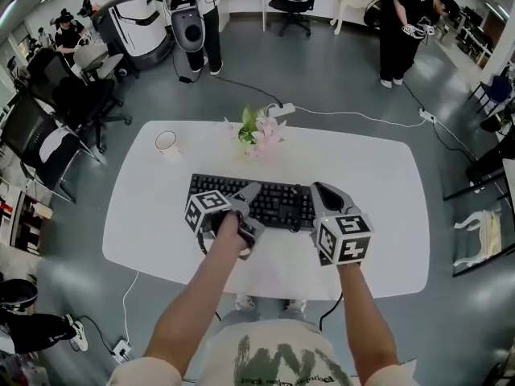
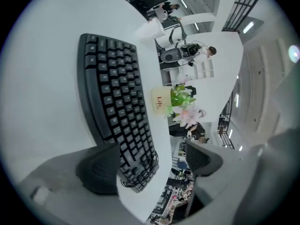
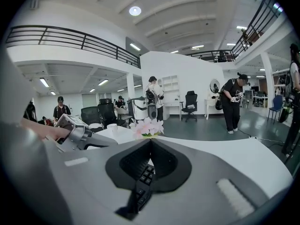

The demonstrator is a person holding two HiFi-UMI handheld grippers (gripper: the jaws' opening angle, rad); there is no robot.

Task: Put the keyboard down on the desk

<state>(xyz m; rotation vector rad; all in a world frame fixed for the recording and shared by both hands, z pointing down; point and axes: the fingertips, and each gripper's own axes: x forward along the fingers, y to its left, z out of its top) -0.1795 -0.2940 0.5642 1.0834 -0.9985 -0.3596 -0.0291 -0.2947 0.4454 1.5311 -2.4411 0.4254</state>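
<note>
Keyboard (image 1: pixel 265 200): flat on the desk (image 1: pixel 378 215), just my side of the flower pot (image 1: pixel 259 135); my left gripper (image 2: pixel 152 150) gapes loose around one end, my right gripper (image 3: pixel 150 146) pinches the other; risk: pulling away unreleased drags it askew.

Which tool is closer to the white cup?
Left. The left tool is by the left half of the keyboard, the cup beyond it to the left; the right tool grips the keyboard at its right end, farther away.
</note>
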